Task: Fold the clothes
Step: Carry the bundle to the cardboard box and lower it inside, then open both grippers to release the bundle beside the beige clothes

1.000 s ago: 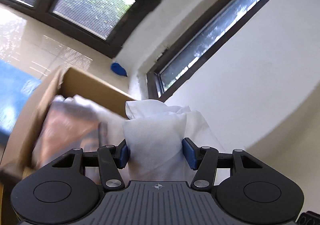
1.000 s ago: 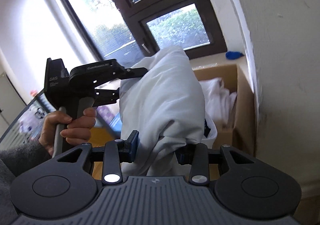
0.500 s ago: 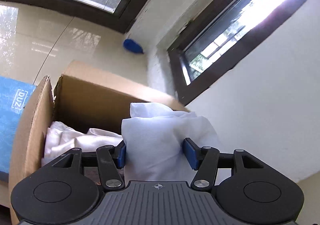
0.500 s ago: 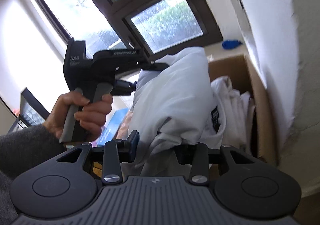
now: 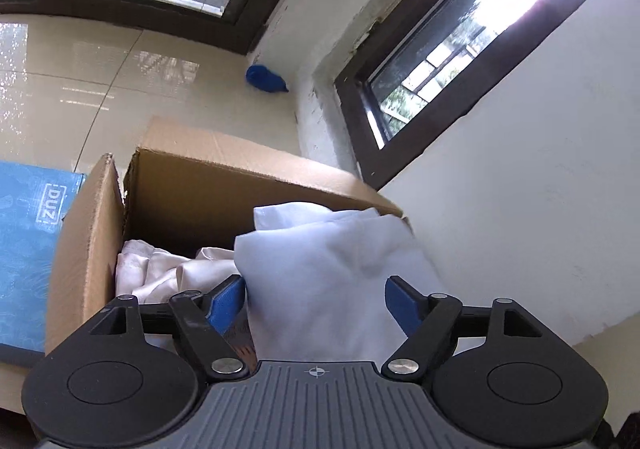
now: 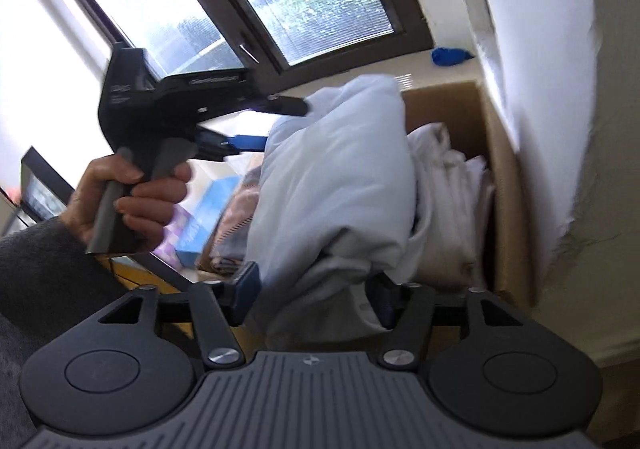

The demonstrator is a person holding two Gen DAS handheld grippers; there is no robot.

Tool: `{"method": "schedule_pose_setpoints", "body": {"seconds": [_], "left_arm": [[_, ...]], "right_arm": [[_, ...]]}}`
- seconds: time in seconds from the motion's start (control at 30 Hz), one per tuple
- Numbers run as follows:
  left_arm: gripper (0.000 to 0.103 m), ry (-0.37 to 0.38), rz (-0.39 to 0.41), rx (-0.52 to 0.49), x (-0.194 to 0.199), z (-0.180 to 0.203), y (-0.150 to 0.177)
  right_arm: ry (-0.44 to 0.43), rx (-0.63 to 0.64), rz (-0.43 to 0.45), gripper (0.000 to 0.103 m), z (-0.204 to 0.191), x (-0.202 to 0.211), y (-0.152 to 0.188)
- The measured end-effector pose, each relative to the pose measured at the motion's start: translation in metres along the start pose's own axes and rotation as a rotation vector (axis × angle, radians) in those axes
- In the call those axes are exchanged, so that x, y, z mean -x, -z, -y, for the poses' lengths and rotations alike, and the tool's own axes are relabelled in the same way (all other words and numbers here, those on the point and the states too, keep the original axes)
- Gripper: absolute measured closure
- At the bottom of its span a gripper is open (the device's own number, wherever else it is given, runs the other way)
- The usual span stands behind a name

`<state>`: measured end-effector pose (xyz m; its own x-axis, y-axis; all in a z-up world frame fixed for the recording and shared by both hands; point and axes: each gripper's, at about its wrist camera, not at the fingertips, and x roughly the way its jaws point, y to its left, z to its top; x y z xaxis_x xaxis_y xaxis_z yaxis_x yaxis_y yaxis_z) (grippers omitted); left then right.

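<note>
Two blue-padded fingers of the left gripper [image 5: 316, 299] stand apart in the left wrist view, the left pad touching a soft, matte white folded garment [image 5: 332, 269] and the right pad just clear of it, above a brown corrugated cardboard box [image 5: 92, 233] holding crumpled cream cloth [image 5: 160, 269]. From the right wrist, the right gripper [image 6: 314, 299] is clamped on the garment's lower end; the puffy bundle runs lengthwise away from the camera, over the box, toward the left gripper gripped by a hand [image 6: 132, 201].

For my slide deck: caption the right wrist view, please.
Two hand-held grippers lower a folded white garment over a cardboard box of clothes.
</note>
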<state>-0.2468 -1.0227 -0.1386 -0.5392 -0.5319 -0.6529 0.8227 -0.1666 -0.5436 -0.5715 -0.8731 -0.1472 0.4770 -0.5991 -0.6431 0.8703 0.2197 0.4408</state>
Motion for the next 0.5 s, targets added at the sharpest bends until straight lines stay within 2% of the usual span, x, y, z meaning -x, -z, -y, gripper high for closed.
{"method": "schedule_pose_setpoints", "body": {"seconds": [0.1, 0.2, 0.33, 0.5], "left_arm": [[0.020, 0.032, 0.023, 0.006, 0.016, 0.005, 0.013], [0.019, 0.026, 0.029, -0.009, 0.023, 0.012, 0.030], [0.019, 0.021, 0.030, -0.073, 0.033, 0.020, 0.059], [0.017, 0.060, -0.002, -0.107, 0.043, 0.023, 0.093]], "right_arm": [[0.106, 0.137, 0.027, 0.015, -0.014, 0.017, -0.007], [0.145, 0.204, 0.027, 0.013, -0.018, 0.021, -0.020], [0.128, 0.203, 0.014, 0.013, -0.015, 0.006, -0.046], [0.102, 0.171, -0.015, 0.012, -0.007, -0.021, -0.078]]}}
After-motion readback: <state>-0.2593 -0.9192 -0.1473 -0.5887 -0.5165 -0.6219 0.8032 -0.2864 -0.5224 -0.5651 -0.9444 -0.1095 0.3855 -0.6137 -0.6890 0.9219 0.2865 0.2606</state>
